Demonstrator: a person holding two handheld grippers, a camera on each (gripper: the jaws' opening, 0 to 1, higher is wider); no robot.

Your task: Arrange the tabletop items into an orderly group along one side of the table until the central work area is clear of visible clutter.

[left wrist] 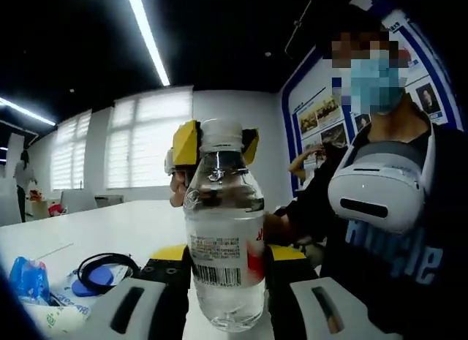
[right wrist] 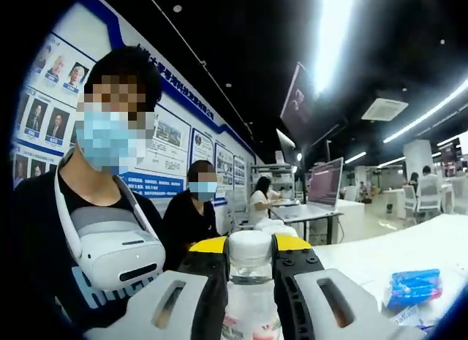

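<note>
Two grippers hold one clear water bottle (left wrist: 224,230) between them. In the left gripper view, the left gripper (left wrist: 223,296) has its jaws closed against the bottle's lower body at the barcode label, while the right gripper (left wrist: 212,144) shows its yellow-tipped jaws pinching the neck just under the white cap (left wrist: 221,133). The right gripper view confirms that pinch from above, the cap sitting between the two yellow pads.

Beside the left jaw, on the white table (left wrist: 110,227), lie one blue packet (left wrist: 29,278), one coil of black cable (left wrist: 106,264) on what looks like a printed wrapper, and one thin stick farther off, though that corner is blurred. The right gripper view shows one blue packet (right wrist: 414,286) on the table; I cannot tell whether it is the same one.

Risk, as I judge it: the bottle is held off the table, so if either grip loosens unevenly, the smooth plastic could twist, slip and drop onto the clutter. Squeezing harder could buckle the thin wall.

Behind, one person in a mask wears a white headset around the neck.
</note>
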